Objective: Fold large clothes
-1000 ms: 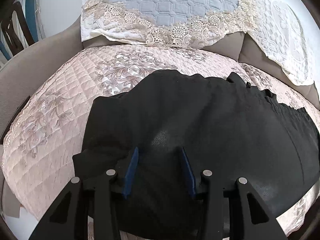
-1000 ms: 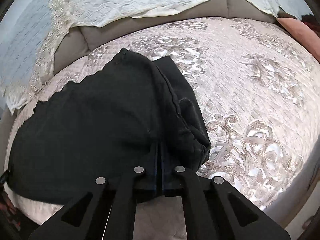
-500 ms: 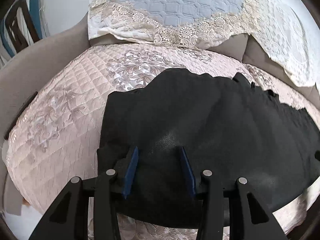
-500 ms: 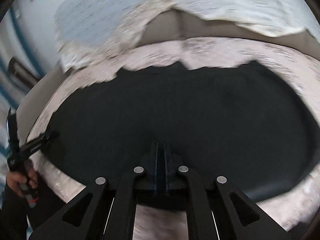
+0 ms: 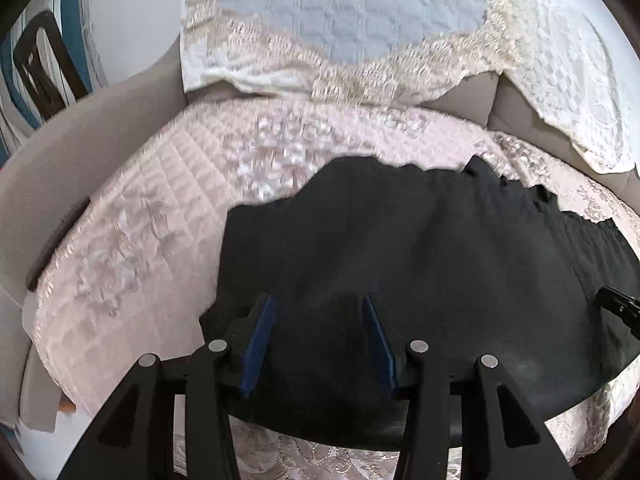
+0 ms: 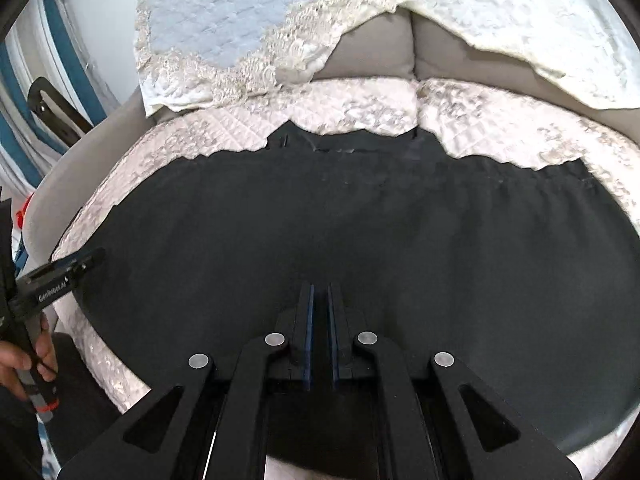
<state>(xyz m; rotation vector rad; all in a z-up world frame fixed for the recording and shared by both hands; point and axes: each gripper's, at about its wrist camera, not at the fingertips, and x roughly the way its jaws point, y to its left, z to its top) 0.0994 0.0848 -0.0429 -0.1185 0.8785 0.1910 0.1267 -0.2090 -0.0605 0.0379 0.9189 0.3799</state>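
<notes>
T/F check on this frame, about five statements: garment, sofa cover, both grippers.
1. The black garment lies spread on a pink quilted sofa cover. True.
2. The left gripper has its fingers clamped together. False: its blue fingers stand apart, over the garment.
3. The right gripper is nearly closed. True: only a thin slit shows between its fingers.
4. The garment is white with a floral print. False: it is plain black; the floral pattern belongs to the sofa cover.
5. A lace-edged blue cloth hangs over the sofa back. True.
</notes>
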